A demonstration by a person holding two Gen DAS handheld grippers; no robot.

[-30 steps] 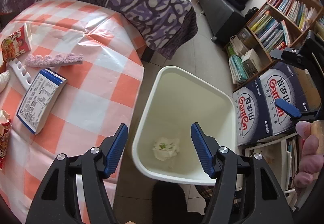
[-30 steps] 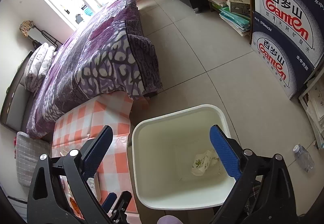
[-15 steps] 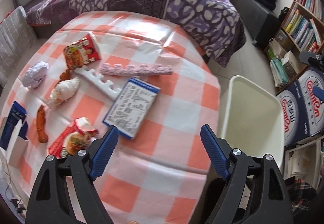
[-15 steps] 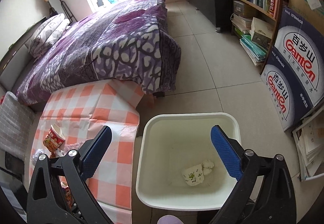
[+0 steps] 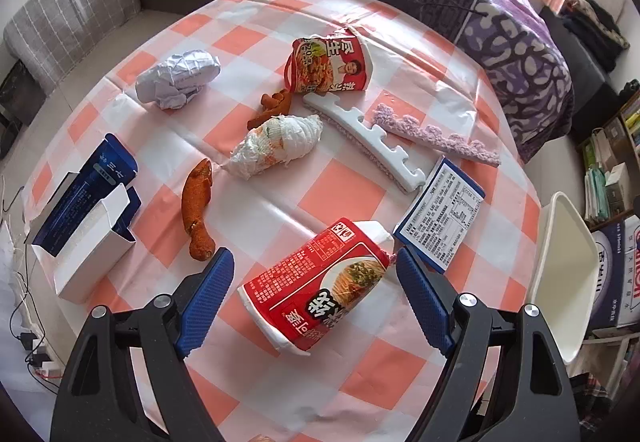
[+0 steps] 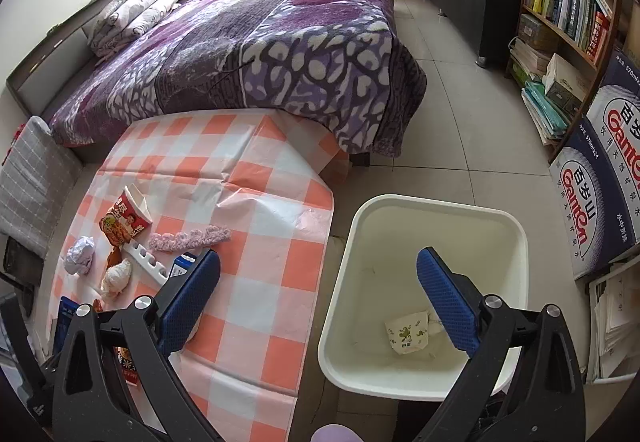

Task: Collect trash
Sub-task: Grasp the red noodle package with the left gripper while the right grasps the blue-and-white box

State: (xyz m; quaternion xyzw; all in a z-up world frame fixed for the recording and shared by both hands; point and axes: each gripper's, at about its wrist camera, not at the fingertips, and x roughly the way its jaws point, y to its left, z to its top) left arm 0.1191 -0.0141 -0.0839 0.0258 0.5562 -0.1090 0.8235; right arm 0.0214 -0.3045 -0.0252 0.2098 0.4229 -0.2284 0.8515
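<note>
Checked tablecloth (image 5: 344, 194), noodle cup (image 5: 316, 286) lying diagonal

Home bedroom: purple-quilted bed (image 6: 256, 54), bookshelf (image 6: 568, 2), checkered table (image 6: 240, 226).

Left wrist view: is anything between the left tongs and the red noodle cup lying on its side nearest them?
Nothing visible. The left tongs stand open either side of the crushed red paper noodle cup, not pressing it. The orange fried stick lies off to one side and the blue-edged printed box to the other, both outside the gap.
</note>
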